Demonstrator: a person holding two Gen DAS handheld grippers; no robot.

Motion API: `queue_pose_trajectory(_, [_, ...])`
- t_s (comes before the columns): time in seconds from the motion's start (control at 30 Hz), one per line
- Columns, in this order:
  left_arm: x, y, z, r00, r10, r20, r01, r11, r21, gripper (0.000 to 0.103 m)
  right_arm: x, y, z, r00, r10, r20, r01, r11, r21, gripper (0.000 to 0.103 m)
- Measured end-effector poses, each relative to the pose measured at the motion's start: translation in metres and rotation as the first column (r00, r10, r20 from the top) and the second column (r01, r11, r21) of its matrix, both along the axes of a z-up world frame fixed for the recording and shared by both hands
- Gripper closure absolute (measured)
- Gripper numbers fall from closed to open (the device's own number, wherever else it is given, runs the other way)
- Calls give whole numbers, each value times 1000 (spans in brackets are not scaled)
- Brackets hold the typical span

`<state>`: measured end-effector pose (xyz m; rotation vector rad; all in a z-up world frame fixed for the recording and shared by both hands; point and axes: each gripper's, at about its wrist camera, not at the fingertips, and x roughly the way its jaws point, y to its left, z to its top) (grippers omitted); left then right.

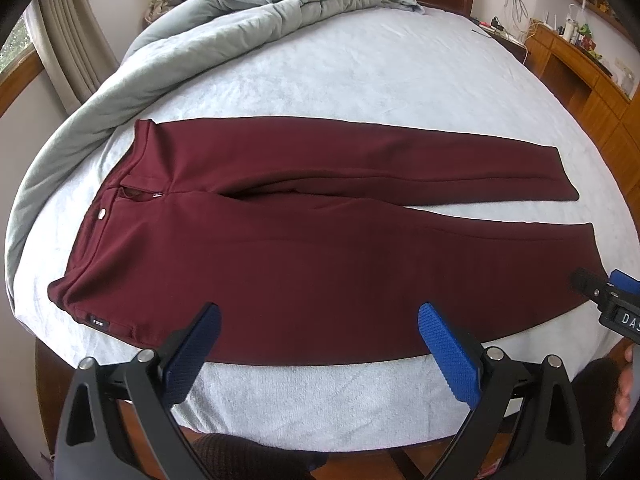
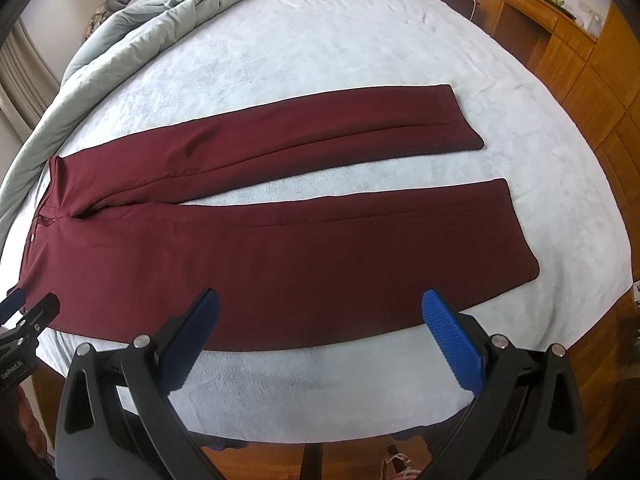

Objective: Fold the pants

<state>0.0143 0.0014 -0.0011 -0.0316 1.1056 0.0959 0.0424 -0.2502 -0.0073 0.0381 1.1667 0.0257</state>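
Dark red pants (image 1: 304, 248) lie flat on the bed, waistband to the left, both legs stretched to the right and slightly apart. They also show in the right wrist view (image 2: 304, 248). My left gripper (image 1: 320, 316) is open and empty, hovering over the near edge of the near leg, toward the waist end. My right gripper (image 2: 320, 304) is open and empty over the near leg's lower half. The right gripper's tip shows at the right edge of the left wrist view (image 1: 600, 288); the left gripper's tip shows at the left edge of the right wrist view (image 2: 32, 312).
The pale blue bed sheet (image 1: 360, 80) covers the bed. A bunched grey-green duvet (image 1: 200, 28) lies along the far left side. A wooden desk (image 1: 592, 76) with small items stands to the right. Wooden floor (image 2: 260, 460) lies below the near bed edge.
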Motion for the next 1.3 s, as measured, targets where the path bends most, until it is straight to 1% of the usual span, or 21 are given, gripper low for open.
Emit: queue_pose_trajectory(1.3, [2, -2, 0, 1000, -12, -6, 12, 1000, 6, 4, 0, 1, -3, 1000, 0, -5, 0, 1000, 2, 3])
